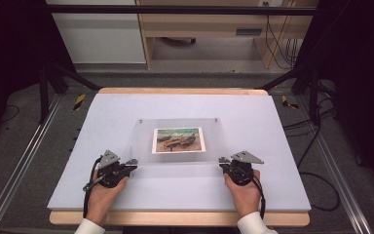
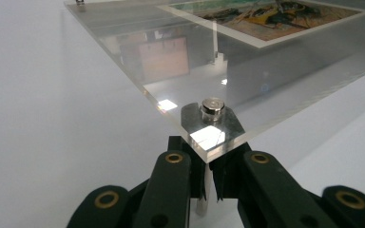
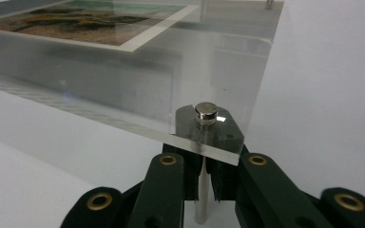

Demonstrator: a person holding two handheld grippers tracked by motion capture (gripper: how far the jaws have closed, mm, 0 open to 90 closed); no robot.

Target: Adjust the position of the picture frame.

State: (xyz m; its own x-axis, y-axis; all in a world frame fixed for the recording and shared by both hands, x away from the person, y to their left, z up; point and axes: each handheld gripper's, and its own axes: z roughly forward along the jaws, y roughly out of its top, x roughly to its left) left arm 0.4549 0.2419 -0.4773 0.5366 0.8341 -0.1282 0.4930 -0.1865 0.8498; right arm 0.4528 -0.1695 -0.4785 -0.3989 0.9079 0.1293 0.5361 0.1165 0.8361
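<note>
A clear acrylic panel [image 1: 143, 141] lies on the white mat with a landscape photo [image 1: 178, 140] under its middle. Round metal caps mark its corners. In the left gripper view a cap [image 2: 212, 105] tops the near corner, and my left gripper [image 2: 208, 183] is shut on the thin metal post [image 2: 203, 202] under it. In the right gripper view my right gripper [image 3: 204, 183] is likewise shut on the post [image 3: 200, 202] under the other near cap [image 3: 205, 111]. From above, the left gripper [image 1: 132, 163] and right gripper [image 1: 222, 162] sit at the panel's two near corners.
The white mat [image 1: 175, 192] covers a wooden table [image 1: 175, 219]. The panel's far corners carry two more caps [image 1: 141, 120] [image 1: 216, 119]. Metal rails run along the floor on both sides, and cables trail at the right. Wooden furniture stands beyond the table.
</note>
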